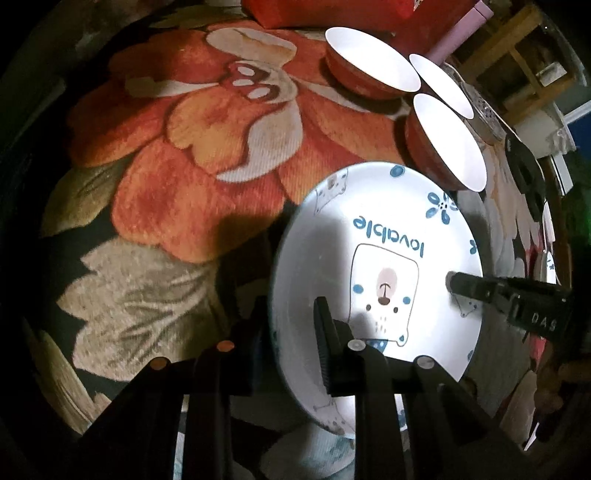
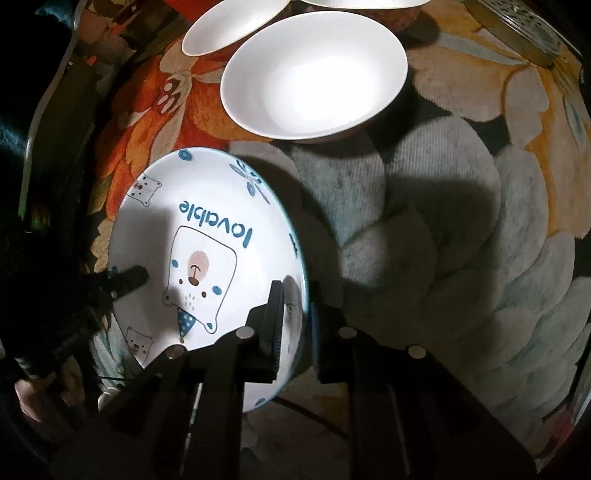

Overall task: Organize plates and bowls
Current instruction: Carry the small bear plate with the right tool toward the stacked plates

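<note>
Left gripper [image 1: 291, 325] pinches the near-left rim of the bear plate [image 1: 384, 236], one finger above the rim, one beneath; jaws narrow, clamped on the plate. Right gripper [image 2: 295, 314] clamps the opposite rim of the same plate [image 2: 199, 236], jaws narrow, pads on either side of the edge. Plate is white with blue flowers, a cartoon bear and the word "lovable"; it sits tilted over the floral cloth [image 1: 207, 155], held at both edges. From the left wrist view, the right gripper's finger [image 1: 469, 286] lies on the plate's far rim. Beyond the plate, three red-sided bowls with white insides: nearest bowl [image 1: 447, 140], next bowl [image 1: 369, 70], third bowl [image 1: 439, 85] just behind. At the back, a red box [image 1: 325, 11].
</note>
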`<state>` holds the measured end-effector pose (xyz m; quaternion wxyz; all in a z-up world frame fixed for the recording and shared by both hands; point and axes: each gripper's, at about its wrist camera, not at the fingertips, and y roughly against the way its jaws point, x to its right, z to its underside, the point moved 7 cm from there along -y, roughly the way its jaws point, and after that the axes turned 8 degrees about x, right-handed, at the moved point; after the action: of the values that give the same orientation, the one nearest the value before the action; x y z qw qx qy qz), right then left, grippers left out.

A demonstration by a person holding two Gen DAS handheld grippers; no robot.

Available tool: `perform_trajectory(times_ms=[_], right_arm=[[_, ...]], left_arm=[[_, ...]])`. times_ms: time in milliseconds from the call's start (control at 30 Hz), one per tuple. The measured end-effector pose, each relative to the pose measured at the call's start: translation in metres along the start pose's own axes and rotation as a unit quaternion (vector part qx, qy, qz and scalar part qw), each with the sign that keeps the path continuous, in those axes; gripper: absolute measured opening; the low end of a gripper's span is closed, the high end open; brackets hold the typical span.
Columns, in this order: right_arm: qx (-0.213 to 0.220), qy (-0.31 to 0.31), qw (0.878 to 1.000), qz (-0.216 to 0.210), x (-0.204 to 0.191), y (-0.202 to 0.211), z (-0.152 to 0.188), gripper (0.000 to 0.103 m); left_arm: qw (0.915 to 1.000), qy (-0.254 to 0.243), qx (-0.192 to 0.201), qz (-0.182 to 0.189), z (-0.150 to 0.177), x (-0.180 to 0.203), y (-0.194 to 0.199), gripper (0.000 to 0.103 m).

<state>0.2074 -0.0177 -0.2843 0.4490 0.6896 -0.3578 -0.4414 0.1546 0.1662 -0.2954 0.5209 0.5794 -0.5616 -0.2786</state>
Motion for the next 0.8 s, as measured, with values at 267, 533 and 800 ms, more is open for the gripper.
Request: perform_trajectory(times_ms=[267, 533, 800], right_arm=[[-0.004, 0.01, 1.0, 0.008, -0.003, -0.004, 0.005, 0.012], [-0.021, 0.027, 0.999, 0.005, -0.002, 0.011, 0.002, 0.011], [-0.031, 0.013, 0.999, 0.008, 0.014, 0.047, -0.011, 0.011]], left_arm=[[0.9996, -0.022, -0.008, -0.014, 0.001, 0.005, -0.004, 0.018], [0.9999, -0.01, -0.009, -0.002, 0.012, 0.016, 0.005, 0.018], [0.9996, -0.013, 0.015, 0.021, -0.008, 0.052, 0.029, 0.018]])
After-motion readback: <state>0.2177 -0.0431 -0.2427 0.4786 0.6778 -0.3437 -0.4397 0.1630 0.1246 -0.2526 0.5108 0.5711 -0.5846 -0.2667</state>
